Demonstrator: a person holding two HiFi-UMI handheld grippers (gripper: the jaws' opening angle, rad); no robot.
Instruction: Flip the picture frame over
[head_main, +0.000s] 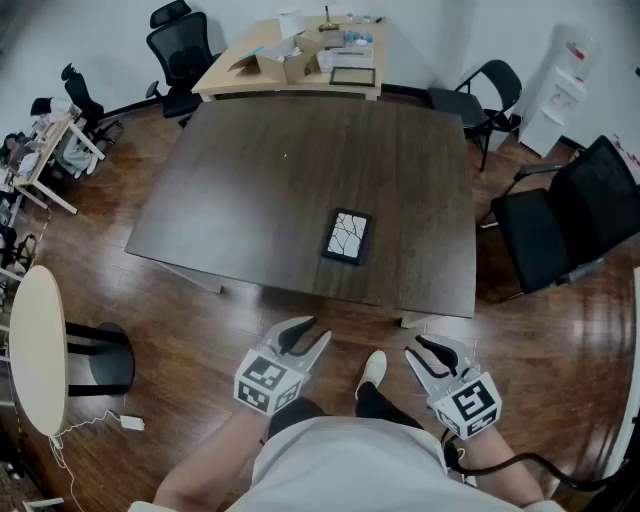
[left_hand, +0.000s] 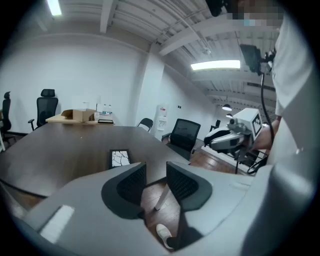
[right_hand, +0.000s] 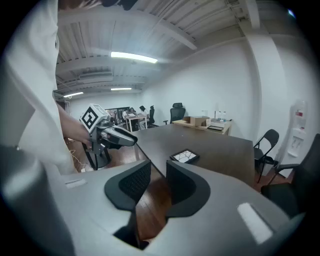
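Note:
The picture frame (head_main: 348, 237) lies flat on the dark table (head_main: 250, 190), near its front edge, showing a white face with black branching lines and a black border. It also appears as the frame (left_hand: 119, 158) and the frame (right_hand: 184, 156) in the two gripper views. My left gripper (head_main: 310, 335) and right gripper (head_main: 418, 352) hang over the floor in front of the table, short of the frame. Both are open with nothing between the jaws. The left gripper view shows the right gripper (left_hand: 220, 141); the right gripper view shows the left gripper (right_hand: 122, 137).
Black chairs (head_main: 560, 215) stand to the right of the table. A light wooden table (head_main: 290, 55) with boxes and a second frame adjoins the far edge. A round pale table (head_main: 35, 350) is at the left. The person's white shoe (head_main: 372, 372) is on the wooden floor.

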